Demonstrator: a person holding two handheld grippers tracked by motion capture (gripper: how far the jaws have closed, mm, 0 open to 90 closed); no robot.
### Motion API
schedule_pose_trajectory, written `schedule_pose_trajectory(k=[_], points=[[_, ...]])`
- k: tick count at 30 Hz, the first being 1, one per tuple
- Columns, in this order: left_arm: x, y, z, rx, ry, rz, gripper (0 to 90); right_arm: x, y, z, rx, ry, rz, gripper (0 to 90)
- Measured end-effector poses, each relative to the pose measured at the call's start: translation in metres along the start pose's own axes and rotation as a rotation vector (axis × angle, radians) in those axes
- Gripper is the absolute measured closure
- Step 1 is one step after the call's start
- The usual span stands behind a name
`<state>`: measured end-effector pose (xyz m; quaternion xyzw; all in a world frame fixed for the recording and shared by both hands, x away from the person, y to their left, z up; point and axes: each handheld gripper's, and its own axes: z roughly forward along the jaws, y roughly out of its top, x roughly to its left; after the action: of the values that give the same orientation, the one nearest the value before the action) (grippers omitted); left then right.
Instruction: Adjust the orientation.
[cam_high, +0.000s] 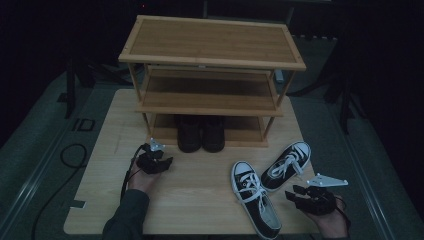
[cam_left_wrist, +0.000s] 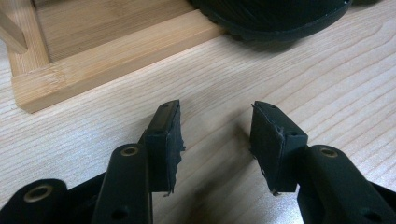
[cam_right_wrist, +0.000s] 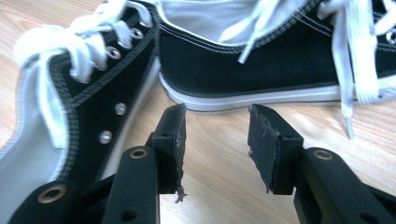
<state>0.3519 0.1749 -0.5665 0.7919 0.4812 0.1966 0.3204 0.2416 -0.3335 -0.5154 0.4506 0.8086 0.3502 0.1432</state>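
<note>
The left gripper (cam_high: 161, 161) hovered low near the tabletop's left edge, jaws apart and empty; the right gripper (cam_high: 296, 194), near the right front corner, stood open, gripping nothing.

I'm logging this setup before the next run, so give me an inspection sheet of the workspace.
Surface: pale wooden table, bare in the middle.
Job's things: two black sneakers with white laces on the table; bamboo rack; dark shoes on its bottom shelf.
Clutter: nothing seen.
Grippers: left gripper open near the rack; right gripper open beside the sneakers; nothing between either's jaws.
Cables: one on the floor, left.
Surroundings: dark; grey floor.
</note>
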Motion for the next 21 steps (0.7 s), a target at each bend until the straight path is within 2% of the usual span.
schedule_pose_trajectory(k=[11, 21], points=[[0.0, -0.005, 0.0, -0.036, 0.003, -0.002, 54.3, 0.024, 0.012, -0.007, -0.01, 0.066, -0.057, 56.7], [-0.002, -0.01, 0.0, -0.066, 0.012, -0.013, 54.3, 0.045, 0.02, 0.0, 0.009, 0.124, -0.103, 53.2]])
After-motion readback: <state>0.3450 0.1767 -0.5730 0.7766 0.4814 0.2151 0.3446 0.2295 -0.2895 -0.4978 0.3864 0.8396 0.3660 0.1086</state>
